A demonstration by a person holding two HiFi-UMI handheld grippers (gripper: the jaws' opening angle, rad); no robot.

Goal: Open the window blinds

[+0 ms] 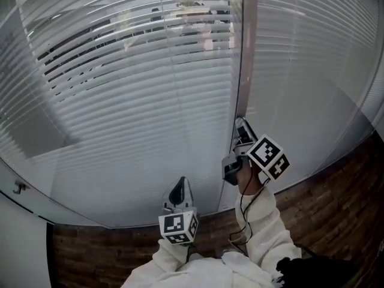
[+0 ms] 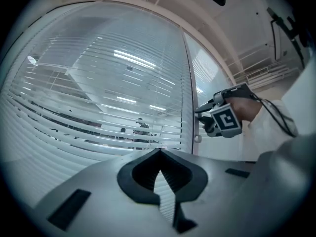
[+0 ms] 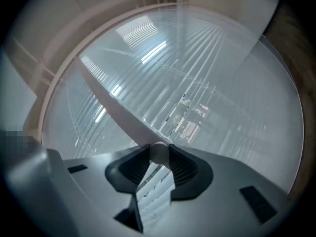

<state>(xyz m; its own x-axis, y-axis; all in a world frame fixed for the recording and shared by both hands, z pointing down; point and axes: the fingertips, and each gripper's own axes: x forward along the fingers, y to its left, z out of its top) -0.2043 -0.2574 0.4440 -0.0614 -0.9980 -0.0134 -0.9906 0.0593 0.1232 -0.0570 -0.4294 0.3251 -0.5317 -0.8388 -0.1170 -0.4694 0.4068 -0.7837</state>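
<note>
R hand-held gripper clamped on round knob at frame post | L hand-held gripper closed, empty, lower left | blinds slats part-tilted, see-through up top

Blinds: 2 panels. Post between them: 1. Knob: 1. Grippers: 2, namely left gripper and right gripper. Marker cubes: 2, namely left cube and right cube.

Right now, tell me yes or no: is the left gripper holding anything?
No, the left gripper has its jaws shut tip to tip on nothing; only the blinds show beyond.
</note>
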